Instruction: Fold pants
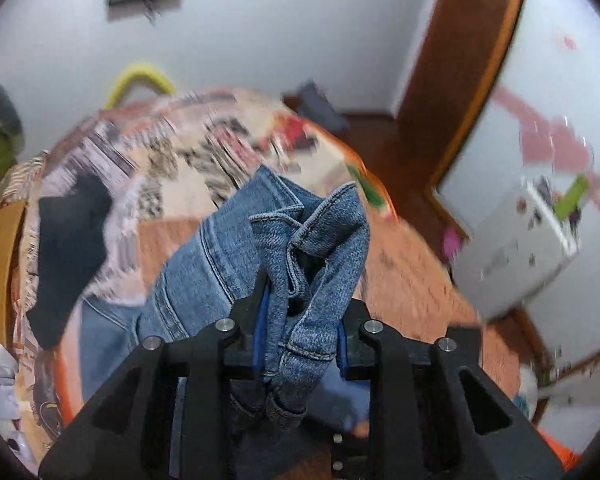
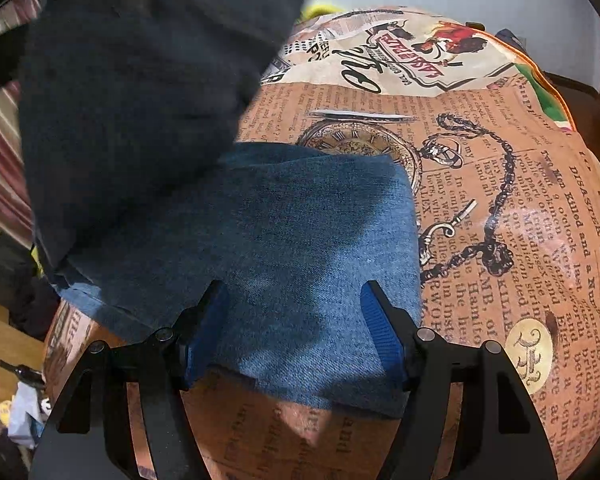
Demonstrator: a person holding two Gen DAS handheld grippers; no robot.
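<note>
On the desk [image 2: 500, 208], the printed newspaper-style cloth gives you readable words along its right side: "DISASTER NEAR", "Killed" and "o'clock last", with a pocket watch and chain [image 2: 472, 184] drawn beside them. Farther back a cream panel carries upside-down lettering that is too distorted to read with certainty.

Your left gripper [image 1: 298, 332] is clamped on a bunched, seamed edge of the blue denim pants [image 1: 228, 256], the cloth squeezed between its blue pads [image 1: 260, 320] and lifted above the desk. The left wrist view is heavily blurred, so the cloth's pattern and the dark garment [image 1: 68, 252] lying at the left are hard to make out.

Your right gripper [image 2: 296, 324] stands wide open, its blue pads [image 2: 382, 332] apart over a flat folded part of the pants [image 2: 300, 240]; you cannot tell whether the tips touch the denim. A large dark fold of fabric [image 2: 140, 100] hangs close to the lens and hides the upper left of that view, including where the pants continue.

The folded denim's right edge ends just short of the drawn watch, and bare cloth runs from there to the desk's right edge. The near fold edge lies between the right gripper's arms.
</note>
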